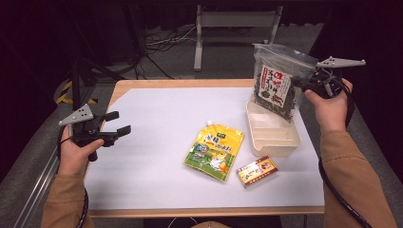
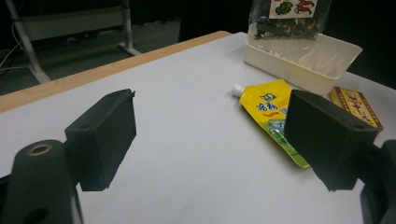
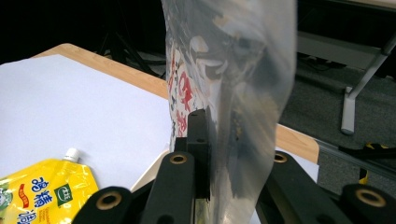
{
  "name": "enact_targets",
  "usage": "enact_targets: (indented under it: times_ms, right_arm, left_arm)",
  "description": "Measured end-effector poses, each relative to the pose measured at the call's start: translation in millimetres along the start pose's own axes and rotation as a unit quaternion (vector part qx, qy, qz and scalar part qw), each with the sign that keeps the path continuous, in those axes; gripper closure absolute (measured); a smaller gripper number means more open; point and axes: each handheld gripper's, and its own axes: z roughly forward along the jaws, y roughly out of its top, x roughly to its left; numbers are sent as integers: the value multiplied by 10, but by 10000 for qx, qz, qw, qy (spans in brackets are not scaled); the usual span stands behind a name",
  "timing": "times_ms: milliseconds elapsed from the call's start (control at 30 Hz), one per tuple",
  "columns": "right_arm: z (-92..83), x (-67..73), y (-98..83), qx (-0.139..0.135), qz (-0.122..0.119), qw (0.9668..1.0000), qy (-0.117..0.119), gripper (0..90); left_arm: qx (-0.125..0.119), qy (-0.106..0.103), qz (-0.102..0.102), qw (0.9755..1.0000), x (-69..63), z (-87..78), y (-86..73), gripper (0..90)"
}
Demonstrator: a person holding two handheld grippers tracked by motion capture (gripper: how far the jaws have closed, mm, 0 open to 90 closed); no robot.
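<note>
The right tongs [image 1: 298,81] are clamped on the side edge of a clear plastic bag of dark dried food with a red-and-white printed label [image 1: 277,80], and they hold it upright in the air above the far end of a cream plastic tray with shallow dividers [image 1: 280,142]. In the right gripper view the two black jaws stand close together with the film of the bag [image 3: 233,93] pinched between them, the bag rising straight up from the grip. The bag's lower edge hangs just over the tray and I cannot tell whether it touches the tray's rim. The tray itself sits on the right part of the white-topped table with a wooden edge [image 1: 157,128].

The left tongs [image 1: 114,124] are wide open and hold nothing. They hover over the left side of the table, well apart from everything else; in the left gripper view the two black jaws stand far from each other with bare white table between them.

Near the middle of the table lies a flat yellow spouted pouch with green and blue print [image 1: 215,150], its white cap pointing away from the person. Just beside its near right corner lies a small red-and-gold cardboard box [image 1: 256,171], flat on the table and close to the near end of the tray.
</note>
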Motion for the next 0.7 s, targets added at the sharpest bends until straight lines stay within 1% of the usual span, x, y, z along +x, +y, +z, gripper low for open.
enact_targets:
  times_ms: [200, 333, 400, 567, 700]
  right_arm:
    - [34, 1, -57, 37, 13, 10000, 47, 800]
    - [54, 3, -87, 167, 7, 9999, 41, 787]
    - [74, -2, -123, 219, 58, 9997, 53, 779]
    - [105, -27, -207, 349, 157, 9993, -18, 768]
    - [85, -66, -258, 404, 236, 9989, -31, 755]
  left_arm:
    - [78, -38, 9, 10000, -19, 50, -6, 173]
    - [112, -46, 19, 9999, -27, 69, -9, 173]
    - [138, -43, 69, 9999, -24, 77, -7, 173]
    - [170, -65, 48, 9998, -31, 102, -15, 173]
    - [202, -75, 46, 9998, -38, 128, -19, 173]
